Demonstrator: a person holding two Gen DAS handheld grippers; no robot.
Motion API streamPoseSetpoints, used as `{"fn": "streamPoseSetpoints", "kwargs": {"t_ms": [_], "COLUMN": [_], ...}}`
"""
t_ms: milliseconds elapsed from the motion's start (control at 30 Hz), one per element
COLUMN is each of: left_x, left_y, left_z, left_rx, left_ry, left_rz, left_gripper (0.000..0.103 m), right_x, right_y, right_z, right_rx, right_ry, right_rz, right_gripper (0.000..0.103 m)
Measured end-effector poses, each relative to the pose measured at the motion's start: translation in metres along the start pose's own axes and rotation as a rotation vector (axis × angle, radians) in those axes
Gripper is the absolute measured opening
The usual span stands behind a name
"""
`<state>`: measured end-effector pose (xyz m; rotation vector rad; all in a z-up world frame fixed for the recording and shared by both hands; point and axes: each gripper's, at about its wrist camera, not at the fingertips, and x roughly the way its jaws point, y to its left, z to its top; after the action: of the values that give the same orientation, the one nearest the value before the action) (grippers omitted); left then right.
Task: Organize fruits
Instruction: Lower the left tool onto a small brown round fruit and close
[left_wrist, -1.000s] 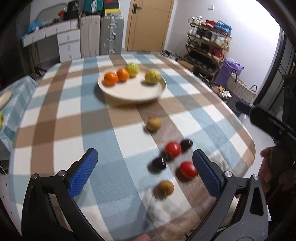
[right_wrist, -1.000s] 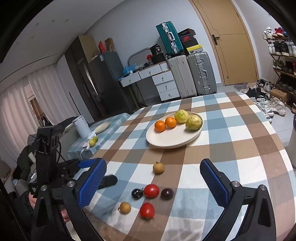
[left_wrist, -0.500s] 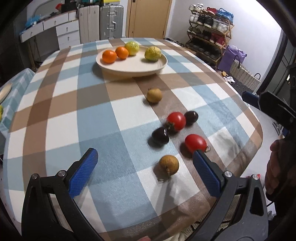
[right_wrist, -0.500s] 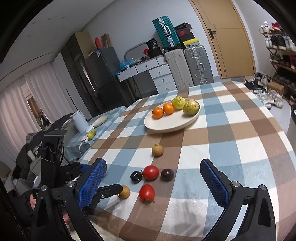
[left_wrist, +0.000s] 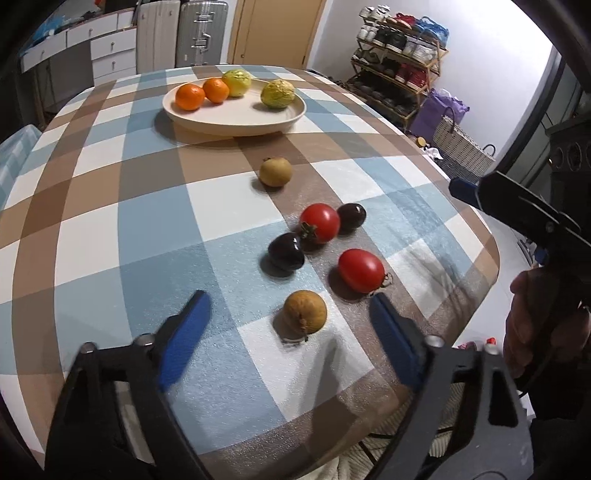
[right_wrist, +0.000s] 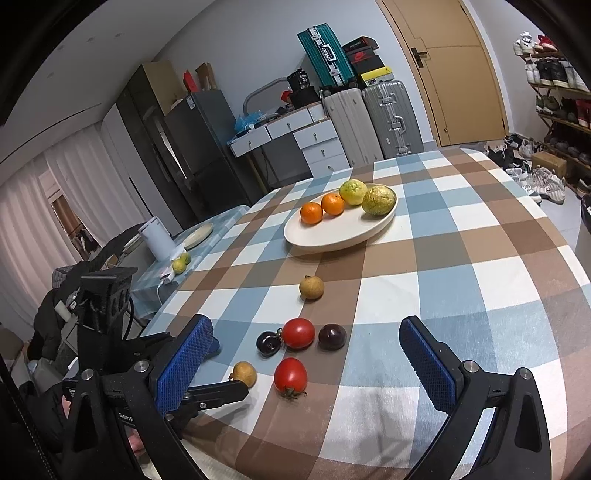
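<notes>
A cream plate (left_wrist: 236, 120) (right_wrist: 332, 240) at the far side of the checked table holds two oranges (left_wrist: 190, 96) and two yellow-green fruits (left_wrist: 277, 94). Loose on the cloth lie two brown fruits (left_wrist: 305, 312) (left_wrist: 275, 171), two red tomatoes (left_wrist: 361, 270) (left_wrist: 320, 222) and two dark plums (left_wrist: 286, 251) (left_wrist: 351, 217). My left gripper (left_wrist: 290, 328) is open, its fingers either side of the near brown fruit (right_wrist: 244, 373), not touching it. My right gripper (right_wrist: 310, 365) is open and empty, above the table's near edge.
The table edge runs close below both grippers. A side table (right_wrist: 192, 243) with a white kettle and a plate stands at the left. Suitcases, drawers and a door are behind; a shoe rack (left_wrist: 399, 48) and basket are at the right.
My left gripper has moved forward and down until its open fingers flank the near brown fruit. My right gripper has drifted slightly forward. No fruit has moved.
</notes>
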<state>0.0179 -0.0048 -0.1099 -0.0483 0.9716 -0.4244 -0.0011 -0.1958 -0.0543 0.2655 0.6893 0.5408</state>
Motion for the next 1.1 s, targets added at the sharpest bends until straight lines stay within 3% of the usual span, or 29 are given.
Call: {"fn": "streamPoseSetpoints", "kwargs": {"t_ms": [233, 333, 667, 1100], "left_x": [0.001, 0.001, -0.001, -0.026], "left_y": [-0.006, -0.012, -0.012, 0.002], "left_z": [-0.003, -0.004, -0.004, 0.0], "left_rx": [0.033, 0.06, 0.062, 0.031], "left_ry": [0.012, 0.015, 0.001, -0.081], "left_rz": [-0.066, -0.082, -0.099, -0.084], "left_gripper": [0.032, 0.022, 0.022, 0.022], "right_x": [0.001, 0.002, 0.004, 0.018], "right_y": [-0.001, -0.001, 0.001, 0.004], "right_z": [-0.001, -0.002, -0.004, -0.016], "right_rx": [-0.002, -0.001, -0.013, -0.013], "right_ry": [0.003, 0.007, 0.029, 0.12], "right_rz": [-0.002, -0.003, -0.001, -0.001], "right_gripper": [0.103, 0.103, 0.103, 0.103]}}
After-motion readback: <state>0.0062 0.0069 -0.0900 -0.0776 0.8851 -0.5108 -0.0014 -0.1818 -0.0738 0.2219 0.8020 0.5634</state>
